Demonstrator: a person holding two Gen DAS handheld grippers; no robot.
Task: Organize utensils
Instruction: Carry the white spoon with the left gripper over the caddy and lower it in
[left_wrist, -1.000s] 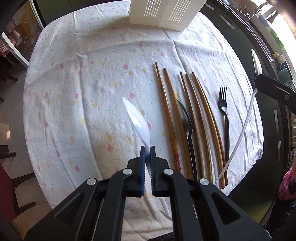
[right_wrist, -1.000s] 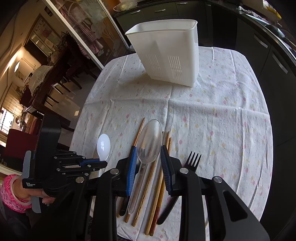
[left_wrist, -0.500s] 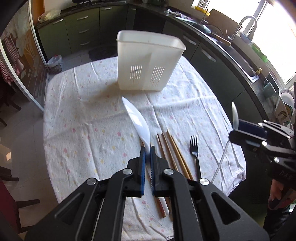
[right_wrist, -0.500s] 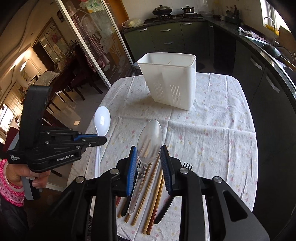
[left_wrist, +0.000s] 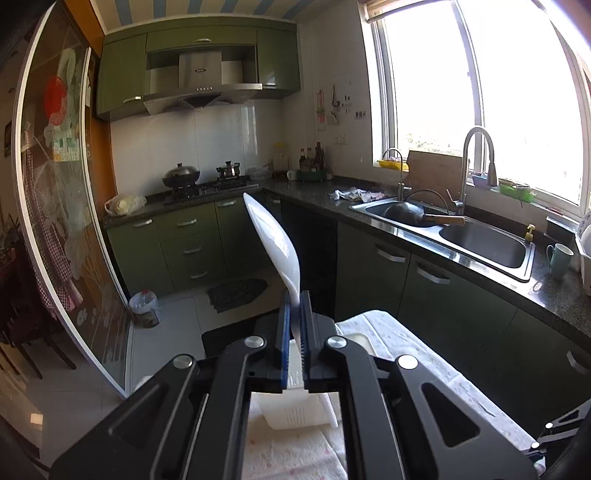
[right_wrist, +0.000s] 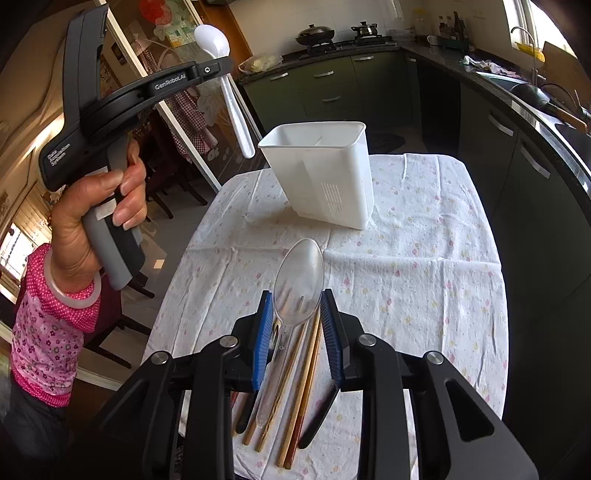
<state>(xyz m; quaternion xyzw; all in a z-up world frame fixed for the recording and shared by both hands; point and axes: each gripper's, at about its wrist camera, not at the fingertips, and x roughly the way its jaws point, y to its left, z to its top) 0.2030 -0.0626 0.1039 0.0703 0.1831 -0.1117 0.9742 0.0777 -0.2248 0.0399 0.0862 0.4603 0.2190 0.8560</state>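
My left gripper is shut on a white plastic spoon, bowl up, handle hanging down. In the right wrist view this gripper holds the spoon high, left of and above the white utensil caddy. The caddy shows just below the left gripper. My right gripper is shut on a clear plastic spoon and holds it above the table. Wooden chopsticks and dark utensils lie on the tablecloth below it.
The table has a white dotted cloth. A kitchen counter with a sink runs along the right. Green cabinets and a stove stand behind. A glass sliding door is at left.
My left gripper has risen and tilted up with the white spoon, from over the table to above the caddy. My right gripper has lifted a little with the clear spoon.
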